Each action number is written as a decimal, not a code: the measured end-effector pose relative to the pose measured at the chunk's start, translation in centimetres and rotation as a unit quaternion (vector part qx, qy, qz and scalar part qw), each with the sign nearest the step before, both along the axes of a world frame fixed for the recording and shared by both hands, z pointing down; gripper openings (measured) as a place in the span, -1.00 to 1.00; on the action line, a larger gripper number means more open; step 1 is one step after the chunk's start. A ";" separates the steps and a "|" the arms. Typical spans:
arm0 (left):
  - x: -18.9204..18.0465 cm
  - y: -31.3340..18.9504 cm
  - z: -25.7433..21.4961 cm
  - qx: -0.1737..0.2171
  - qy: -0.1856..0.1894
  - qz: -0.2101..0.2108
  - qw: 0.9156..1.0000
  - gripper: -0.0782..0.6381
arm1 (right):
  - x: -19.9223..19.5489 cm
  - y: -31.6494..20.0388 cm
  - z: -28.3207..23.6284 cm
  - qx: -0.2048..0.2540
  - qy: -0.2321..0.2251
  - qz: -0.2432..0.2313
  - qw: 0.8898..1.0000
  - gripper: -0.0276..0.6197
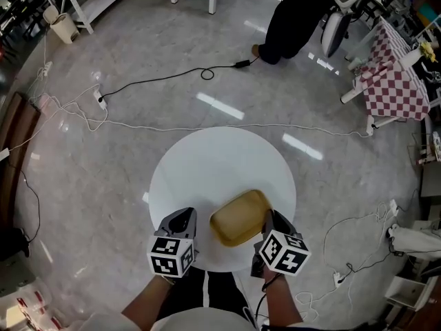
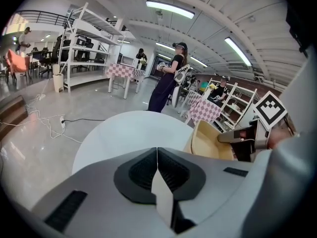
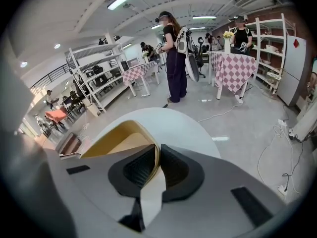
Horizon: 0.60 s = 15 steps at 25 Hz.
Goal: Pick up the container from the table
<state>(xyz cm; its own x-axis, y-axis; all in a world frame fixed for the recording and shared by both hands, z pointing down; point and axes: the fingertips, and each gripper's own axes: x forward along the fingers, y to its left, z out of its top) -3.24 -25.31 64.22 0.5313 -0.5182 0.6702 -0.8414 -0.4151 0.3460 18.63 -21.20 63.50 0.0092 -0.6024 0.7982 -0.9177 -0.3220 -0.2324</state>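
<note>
Tan container (image 1: 239,217), wht table (image 1: 207,164), red/wht checked cloth (image 1: 393,85).

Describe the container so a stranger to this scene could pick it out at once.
Find the round white table on the marble floor. At its near edge, between the left gripper and the right gripper, is the container. It is the only tan thing there: a shallow rounded rectangle, its rim pinched by the right gripper.

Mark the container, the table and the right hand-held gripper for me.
container (image 1: 238,219): head view, its middle.
table (image 1: 213,161): head view, bare top.
right hand-held gripper (image 1: 270,217): head view, between its fingertips, at the container's rim.
</note>
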 end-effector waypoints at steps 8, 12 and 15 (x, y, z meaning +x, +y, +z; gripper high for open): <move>1.5 0.0 -2.7 0.029 0.023 0.018 0.999 -0.73 | 0.8 1.1 -3.2 0.025 0.003 0.026 0.999 -0.74; 2.5 0.0 -4.8 0.052 0.037 0.032 0.997 -0.73 | 1.4 1.6 -5.4 0.038 0.015 0.036 0.999 -0.74; 3.3 -0.2 -6.7 0.077 0.045 0.045 0.995 -0.73 | 2.0 2.0 -7.0 0.048 0.022 0.047 0.998 -0.74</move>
